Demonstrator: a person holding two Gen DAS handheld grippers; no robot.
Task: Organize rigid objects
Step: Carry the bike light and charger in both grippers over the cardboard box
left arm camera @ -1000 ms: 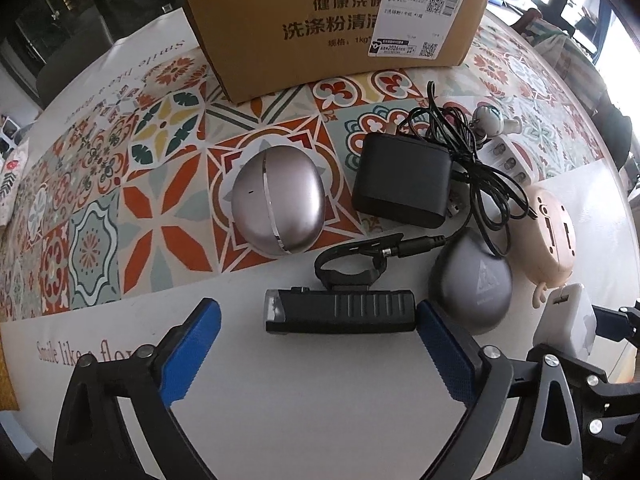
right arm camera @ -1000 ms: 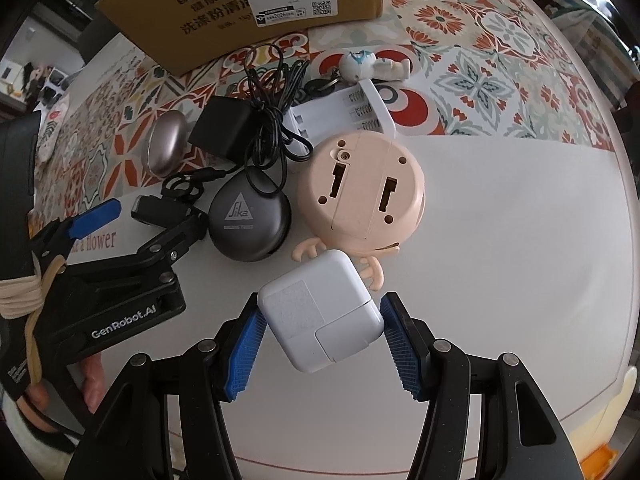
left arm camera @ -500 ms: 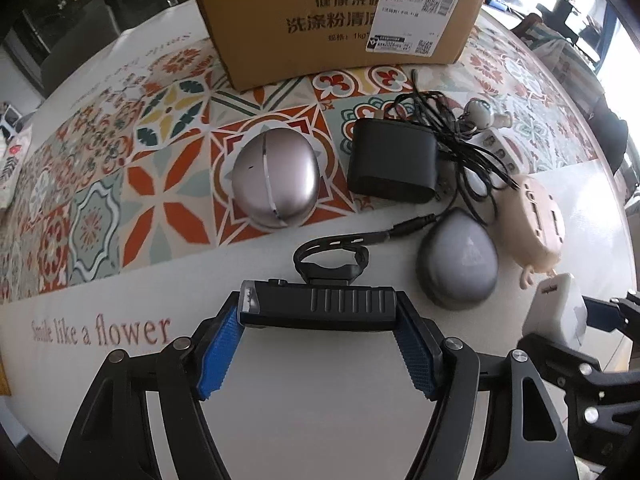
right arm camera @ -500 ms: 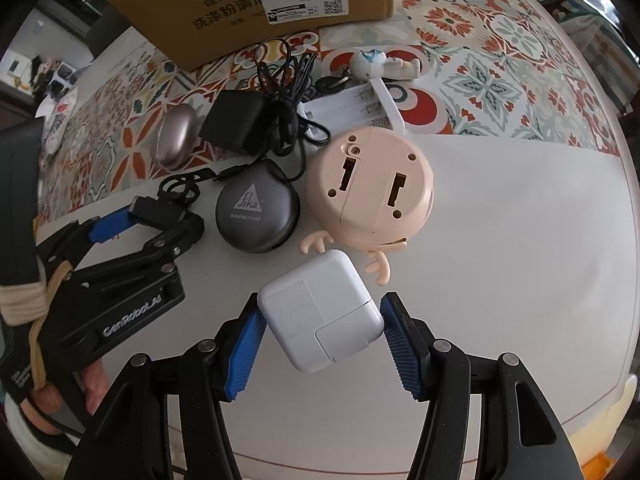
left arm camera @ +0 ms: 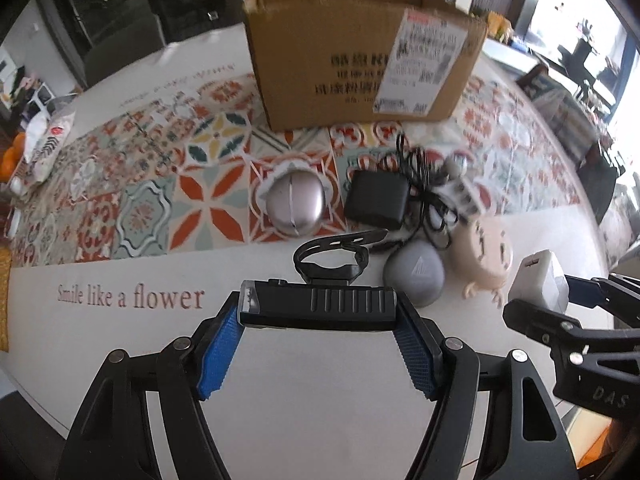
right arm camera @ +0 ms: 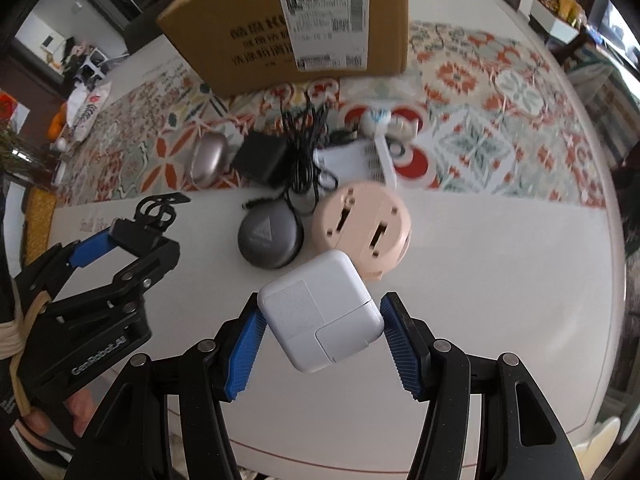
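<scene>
Left gripper (left arm camera: 318, 344): clamped endwise on black bike light (left arm camera: 318, 306), raised above the white table (left arm camera: 120, 344). Right gripper (right arm camera: 320, 338): closed on white charger (right arm camera: 320, 310), near the grey case (right arm camera: 270, 236) and peach toy (right arm camera: 364, 228). Cardboard box (left arm camera: 360, 68) stood behind.

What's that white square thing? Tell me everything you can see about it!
The white charger block is a smooth, glossy plastic cube with rounded corners and a square panel set into one corner. It sits tilted, corner toward the camera, clamped between the blue pads of the right tool. It looks lifted above the white table, partly covering the peach round toy.
</scene>
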